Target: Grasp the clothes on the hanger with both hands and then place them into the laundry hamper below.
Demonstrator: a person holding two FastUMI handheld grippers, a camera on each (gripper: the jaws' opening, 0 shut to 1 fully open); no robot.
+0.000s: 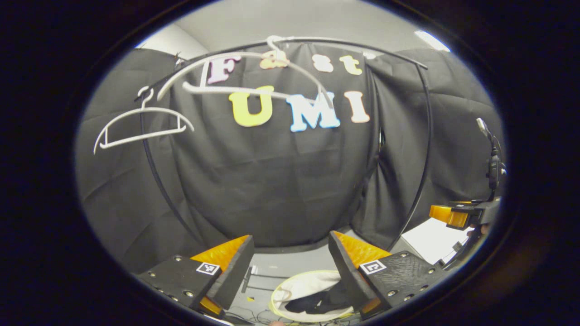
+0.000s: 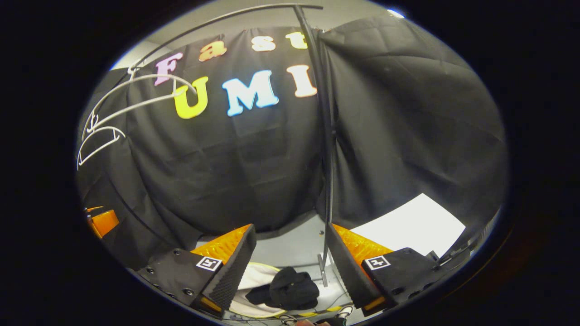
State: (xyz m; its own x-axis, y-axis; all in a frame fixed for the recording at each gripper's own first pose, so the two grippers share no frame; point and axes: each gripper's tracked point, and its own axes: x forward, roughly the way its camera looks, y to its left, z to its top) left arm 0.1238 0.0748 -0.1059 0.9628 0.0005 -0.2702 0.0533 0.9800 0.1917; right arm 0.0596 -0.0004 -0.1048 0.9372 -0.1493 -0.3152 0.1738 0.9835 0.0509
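Two bare white hangers (image 1: 244,77) (image 1: 142,124) hang on the black arched rack (image 1: 421,149); nothing hangs from them. Below, a round white laundry hamper (image 1: 299,285) stands on the floor with dark clothes (image 1: 324,301) lying inside. My left gripper (image 1: 290,265) is open above the hamper, nothing between its fingers. In the right gripper view the dark clothes (image 2: 290,287) lie bunched in the hamper (image 2: 260,276), and my right gripper (image 2: 292,262) is open and empty above them. The right gripper (image 1: 457,215) also shows at the far right of the left gripper view. The hangers (image 2: 136,97) show at upper left.
The rack's upright pole (image 2: 327,172) and its foot stand close beside the hamper. A white board (image 2: 412,226) lies on the grey floor to the right. Cables lie on the floor near the hamper. The left gripper (image 2: 102,222) shows at the left edge.
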